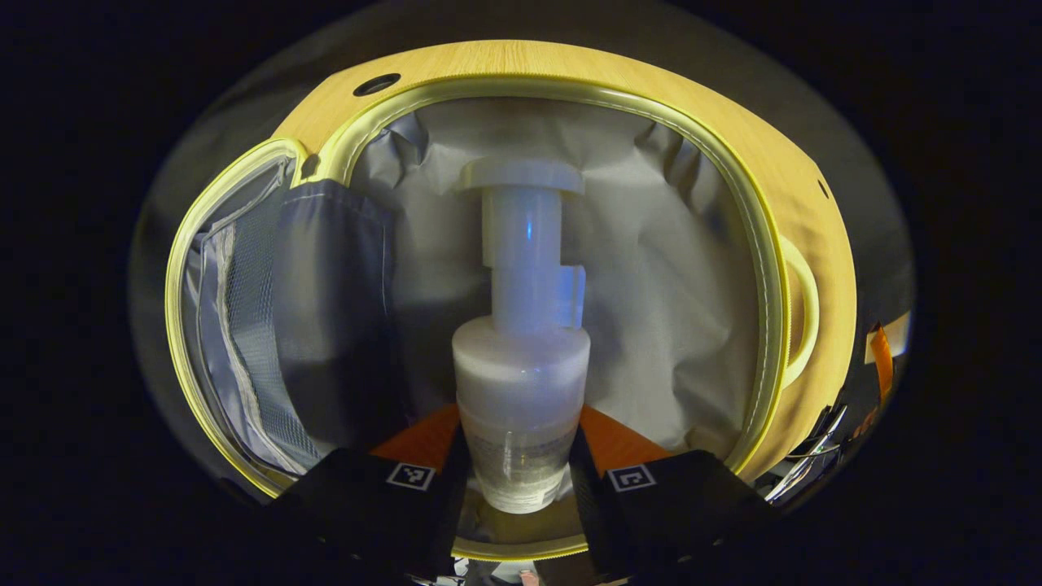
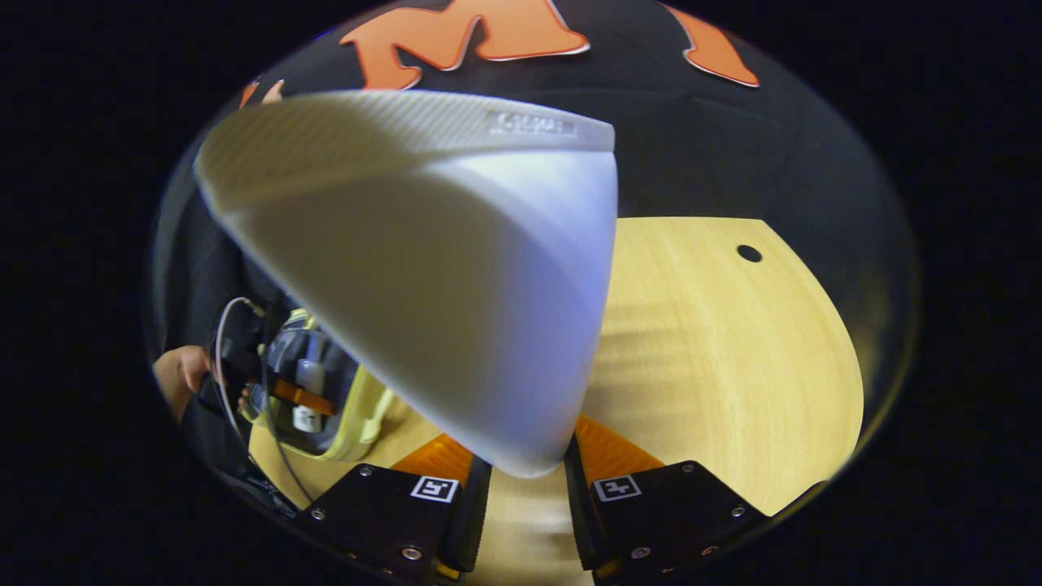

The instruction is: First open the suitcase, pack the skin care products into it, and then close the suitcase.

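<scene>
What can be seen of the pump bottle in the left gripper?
The pump bottle is translucent white plastic: clear lower body, frosted shoulder, tall neck with a side nozzle and a flat round cap. It points away from the camera, over the open suitcase's pale lining. The left gripper is shut on its lower body.

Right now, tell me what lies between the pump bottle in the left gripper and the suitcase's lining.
Nothing. In the left gripper view the pump bottle, held by the left gripper, points at bare grey lining of the open suitcase.
</scene>
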`<state>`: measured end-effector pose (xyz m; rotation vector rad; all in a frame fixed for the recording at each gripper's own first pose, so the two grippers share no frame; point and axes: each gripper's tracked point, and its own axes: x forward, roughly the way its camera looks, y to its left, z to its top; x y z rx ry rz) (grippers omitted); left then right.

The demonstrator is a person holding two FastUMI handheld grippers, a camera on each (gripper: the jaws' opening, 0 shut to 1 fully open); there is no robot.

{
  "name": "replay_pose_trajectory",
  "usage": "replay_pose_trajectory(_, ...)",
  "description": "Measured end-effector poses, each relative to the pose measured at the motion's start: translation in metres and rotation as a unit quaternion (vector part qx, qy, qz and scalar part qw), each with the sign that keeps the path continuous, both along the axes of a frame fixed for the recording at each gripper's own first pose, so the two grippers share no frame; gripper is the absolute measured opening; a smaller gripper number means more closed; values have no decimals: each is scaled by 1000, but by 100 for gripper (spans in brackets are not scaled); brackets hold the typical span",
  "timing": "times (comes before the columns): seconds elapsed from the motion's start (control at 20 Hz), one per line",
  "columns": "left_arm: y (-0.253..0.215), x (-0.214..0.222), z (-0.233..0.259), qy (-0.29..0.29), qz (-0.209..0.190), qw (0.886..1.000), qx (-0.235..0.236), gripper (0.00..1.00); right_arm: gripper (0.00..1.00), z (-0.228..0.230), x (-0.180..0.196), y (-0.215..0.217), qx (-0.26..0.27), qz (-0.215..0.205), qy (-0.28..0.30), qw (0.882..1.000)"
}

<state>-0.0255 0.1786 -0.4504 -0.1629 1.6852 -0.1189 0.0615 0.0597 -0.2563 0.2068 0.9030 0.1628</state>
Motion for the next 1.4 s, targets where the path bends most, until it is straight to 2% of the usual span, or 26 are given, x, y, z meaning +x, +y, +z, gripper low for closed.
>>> replay_pose_trajectory(0.2, -5, 5, 9, -31, 10, 999, -21, 65, 46, 30, -8, 78, 45, 59, 11, 997)
replay_pose_trajectory(0.25, -3, 6, 16, -38, 10, 999, -20, 69, 41, 32, -8, 95, 48, 76, 14, 996)
replay_pose_trajectory(0.3, -2, 6, 23, -47, 10, 999, -21, 70, 46, 33, -10, 113, 49, 94, 18, 994)
replay_pose_trajectory(0.4, 3, 7, 34, -66, 16, 997, -28, 71, 46, 32, -12, 144, 56, 119, 35, 991)
replay_pose_trajectory(0.45, 7, 6, 40, -77, 22, 996, -33, 74, 46, 27, -14, 159, 61, 128, 44, 989)
replay_pose_trajectory(0.6, 21, 0, 61, -111, 44, 992, -48, 71, 46, 12, -22, 203, 66, 156, 76, 983)
replay_pose_trajectory(0.85, 74, -4, 108, -201, 78, 975, -45, 81, 46, -12, -26, 247, 76, 174, 128, 973)
replay_pose_trajectory(1.1, 166, -27, 143, -244, 156, 957, 21, 80, 46, -45, -37, 272, 74, 185, 195, 960)
replay_pose_trajectory(1.15, 186, -30, 148, -251, 181, 950, 36, 81, 46, -54, -37, 276, 74, 182, 208, 958)
replay_pose_trajectory(1.3, 240, -48, 166, -250, 266, 930, 41, 81, 46, -77, -40, 282, 67, 174, 252, 950)
replay_pose_trajectory(1.4, 278, -65, 178, -246, 301, 920, 54, 81, 46, -86, -41, 292, 72, 169, 273, 944)
